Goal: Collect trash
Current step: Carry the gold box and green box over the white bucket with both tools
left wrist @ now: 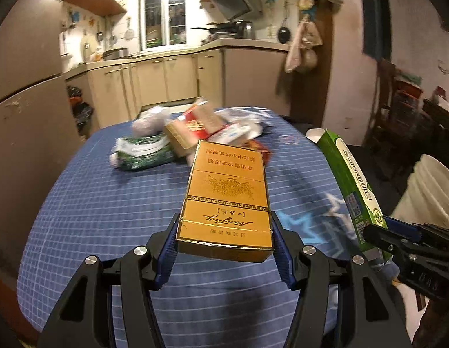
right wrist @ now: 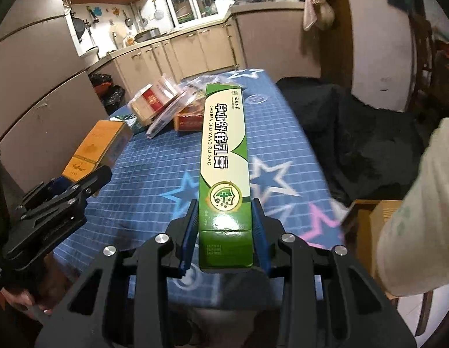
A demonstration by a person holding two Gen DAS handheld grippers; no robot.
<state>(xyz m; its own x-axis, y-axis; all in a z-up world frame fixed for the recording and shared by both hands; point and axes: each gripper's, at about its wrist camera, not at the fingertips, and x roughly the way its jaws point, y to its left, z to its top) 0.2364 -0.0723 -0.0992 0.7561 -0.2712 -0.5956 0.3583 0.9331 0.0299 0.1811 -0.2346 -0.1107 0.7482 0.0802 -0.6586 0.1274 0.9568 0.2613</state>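
Left tool (left wrist: pixel 224 249) is clenched on a gold cigarette box (left wrist: pixel 227 197), right tool (right wrist: pixel 224 226) on a long green carton (right wrist: pixel 224 156); both boxes are lifted off the blue desk (left wrist: pixel 94 203), long axes pointing straight ahead. A pale bag (right wrist: pixel 412 203), likely the trash bag, hangs right, nearest the right tool. More litter (left wrist: pixel 178 139) waits heaped at the far end of the desk
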